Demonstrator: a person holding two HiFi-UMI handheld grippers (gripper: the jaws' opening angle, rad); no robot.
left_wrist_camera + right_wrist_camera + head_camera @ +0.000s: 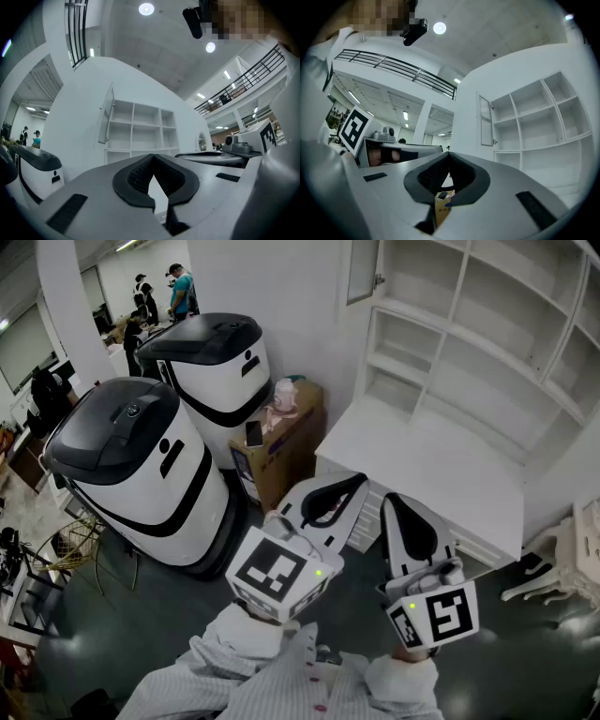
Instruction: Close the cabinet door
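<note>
Cabinet door [363,268]: stands open at the upper left corner of the white shelves [487,343], swung out from them towards the person.
Direction from the tools: ahead and well above both grippers, past the white desk top [422,465]; well apart from either.
Long axis: upright; a tall, narrow panel that seems hinged on the edge next to the shelves, free edge out in the room.
Nearer hand: by my reading the left, whose tip lies almost straight under the door in the head view; the right sits just to its side.
Left gripper [359,482]: jaws together, nothing between them.
Right gripper [387,498]: tips also meet, empty; the cardboard box [442,206] seen through the gap behind them stands far off.
Likely move: reach up and push the free edge round towards the shelves.
Materials: door and shelves smooth, flat, painted white; the door looks framed around a paler panel; gripper shells grey plastic with ribbed black rubber pads.
</note>
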